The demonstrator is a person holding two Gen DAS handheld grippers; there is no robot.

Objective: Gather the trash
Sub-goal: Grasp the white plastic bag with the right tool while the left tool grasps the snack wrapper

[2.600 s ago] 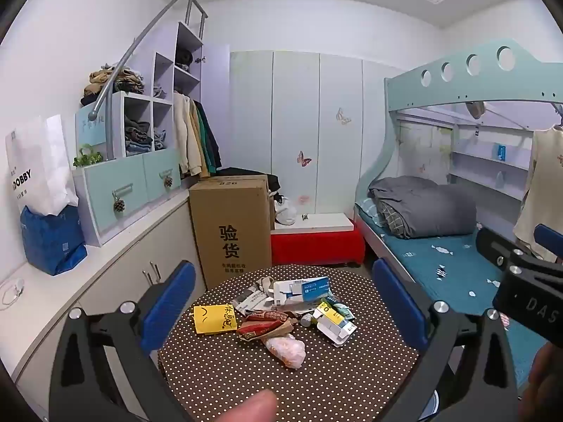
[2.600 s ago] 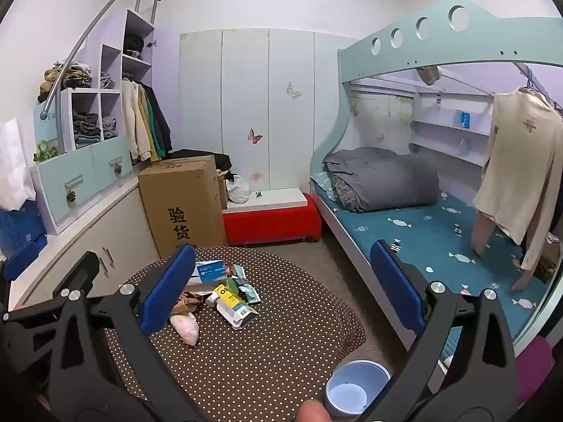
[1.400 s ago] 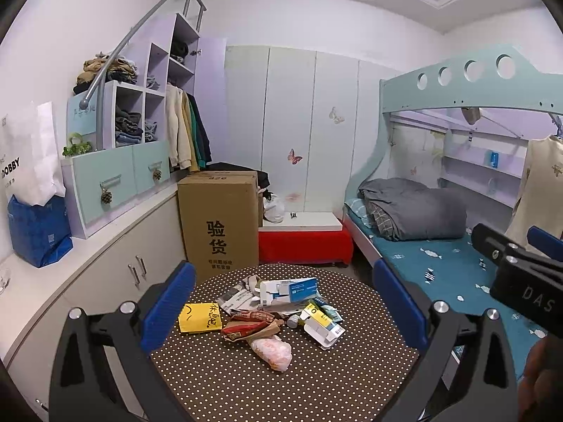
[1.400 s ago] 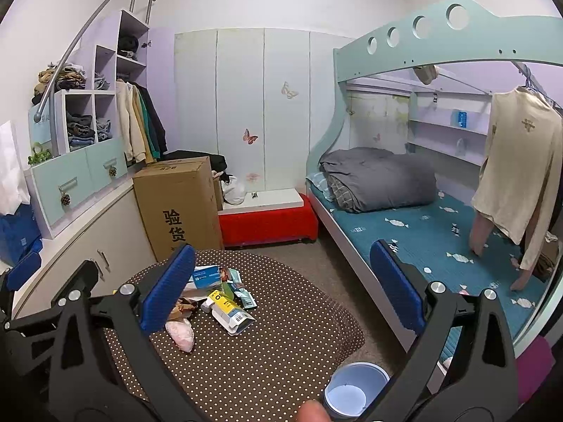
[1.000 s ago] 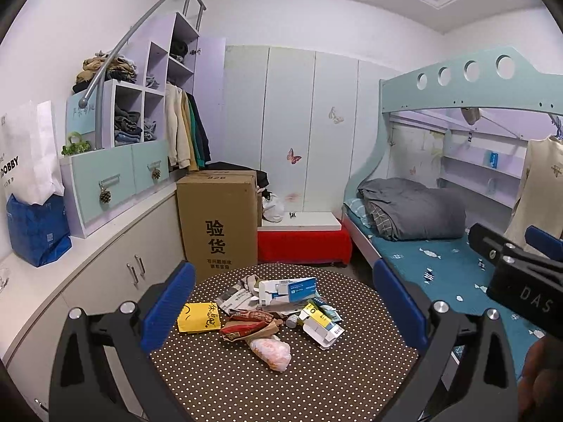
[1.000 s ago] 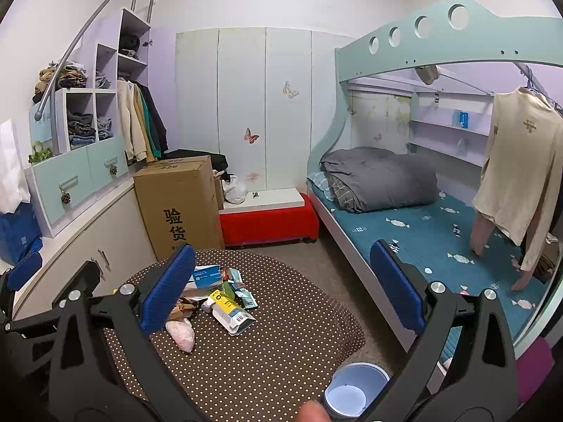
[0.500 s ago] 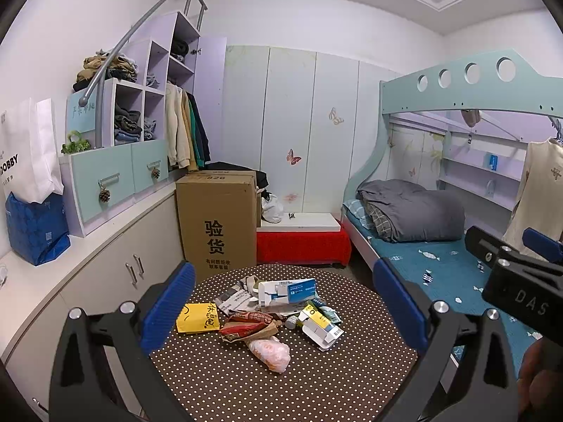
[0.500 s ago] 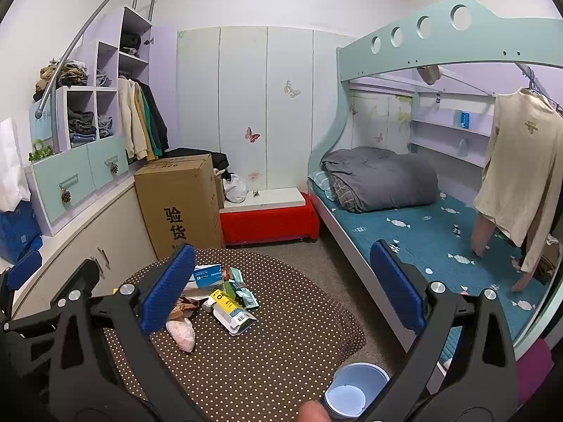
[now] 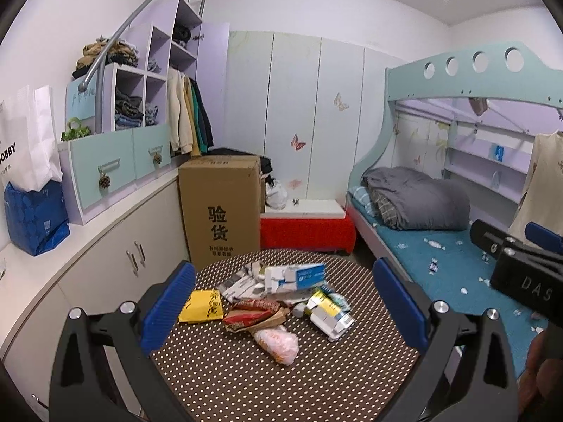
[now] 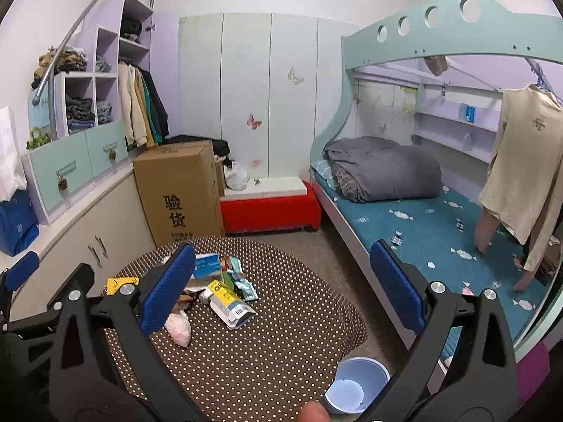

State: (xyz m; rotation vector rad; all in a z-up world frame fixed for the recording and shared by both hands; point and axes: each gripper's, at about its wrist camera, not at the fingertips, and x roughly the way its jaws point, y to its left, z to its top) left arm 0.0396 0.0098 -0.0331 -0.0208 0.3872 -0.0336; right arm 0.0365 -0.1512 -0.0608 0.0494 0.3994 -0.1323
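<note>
The round polka-dot surface point(image 9: 246, 379) carries the whole job, and by the look of it nothing has been collected yet: the trash pile point(image 9: 281, 295) sits heaped toward the far edge, slightly left of centre. The pale blue bin point(image 10: 355, 383) stands on the floor just off the near right edge of the surface; what shows of its inside looks bare, so every piece is left to move. Both tools hang above the near edge, clear of the heap. The left tongs point(image 9: 283, 309) stand wide apart with nothing between them, and the right tongs point(image 10: 281, 292) are likewise spread and empty. In the pile, from bigger to smaller: a white and blue carton point(image 9: 295, 276), a yellow wrapper point(image 9: 200, 306), a yellow-labelled box point(image 9: 330, 311), a pink crumpled bag point(image 9: 276, 341)
</note>
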